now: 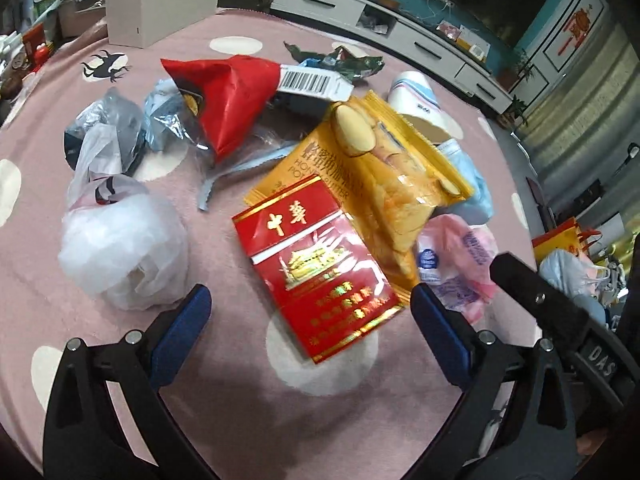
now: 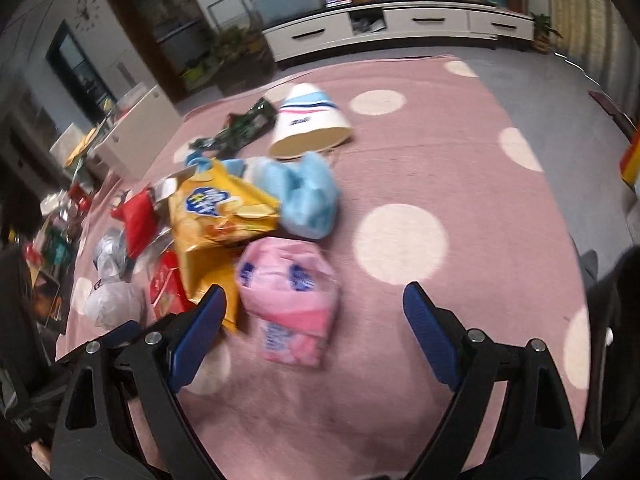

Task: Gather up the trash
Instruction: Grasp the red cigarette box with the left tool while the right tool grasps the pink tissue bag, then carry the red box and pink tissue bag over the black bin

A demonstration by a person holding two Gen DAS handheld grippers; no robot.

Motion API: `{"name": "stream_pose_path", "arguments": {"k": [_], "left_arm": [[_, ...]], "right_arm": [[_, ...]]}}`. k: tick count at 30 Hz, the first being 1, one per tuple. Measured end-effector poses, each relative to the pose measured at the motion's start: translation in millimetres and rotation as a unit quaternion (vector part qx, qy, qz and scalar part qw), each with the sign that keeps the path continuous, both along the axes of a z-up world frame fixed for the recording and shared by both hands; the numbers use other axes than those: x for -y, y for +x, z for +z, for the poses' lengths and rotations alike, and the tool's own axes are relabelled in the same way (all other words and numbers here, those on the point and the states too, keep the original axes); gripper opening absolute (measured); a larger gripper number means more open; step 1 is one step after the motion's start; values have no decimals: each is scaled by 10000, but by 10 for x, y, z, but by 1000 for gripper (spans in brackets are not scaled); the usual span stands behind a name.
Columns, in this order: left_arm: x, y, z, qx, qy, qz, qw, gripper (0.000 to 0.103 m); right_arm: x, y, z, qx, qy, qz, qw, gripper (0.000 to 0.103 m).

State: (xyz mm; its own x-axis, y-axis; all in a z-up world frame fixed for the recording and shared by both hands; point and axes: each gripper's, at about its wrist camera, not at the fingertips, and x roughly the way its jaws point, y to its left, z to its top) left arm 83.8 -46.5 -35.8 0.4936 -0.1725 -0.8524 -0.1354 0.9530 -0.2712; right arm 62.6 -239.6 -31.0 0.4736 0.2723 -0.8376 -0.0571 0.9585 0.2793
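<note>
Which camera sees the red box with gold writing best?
The left wrist view: the red box lies sharp and whole between the open left tongs. The right wrist view catches only a blurry red sliver beside the yellow chip bag.

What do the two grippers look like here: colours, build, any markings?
Both match: the left gripper and right gripper have black plastic scissor-style linkage arms with silver pivot screws, tipped by flat blue pads. In the left wrist view, the other unit's black body carries a plate with white letters reading "DAS". No cables or sleeves visible.
</note>
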Motion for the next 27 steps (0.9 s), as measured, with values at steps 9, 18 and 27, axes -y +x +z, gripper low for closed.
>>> {"name": "stream_pose_path", "arguments": {"k": [9,18,27], "left_arm": [[89,72,-143,-99,203,-198,9995,95],[226,7,-127,60,439,-310,9985,87],[263,-105,-1,304,289,-334,9986,79]], "right_arm": [[-132,105,-233,-259,44,194,9995,73],[-38,59,-325,-384,123,163,9991,49],[217,-121,-160,-202,170,-119,9996,48]]}}
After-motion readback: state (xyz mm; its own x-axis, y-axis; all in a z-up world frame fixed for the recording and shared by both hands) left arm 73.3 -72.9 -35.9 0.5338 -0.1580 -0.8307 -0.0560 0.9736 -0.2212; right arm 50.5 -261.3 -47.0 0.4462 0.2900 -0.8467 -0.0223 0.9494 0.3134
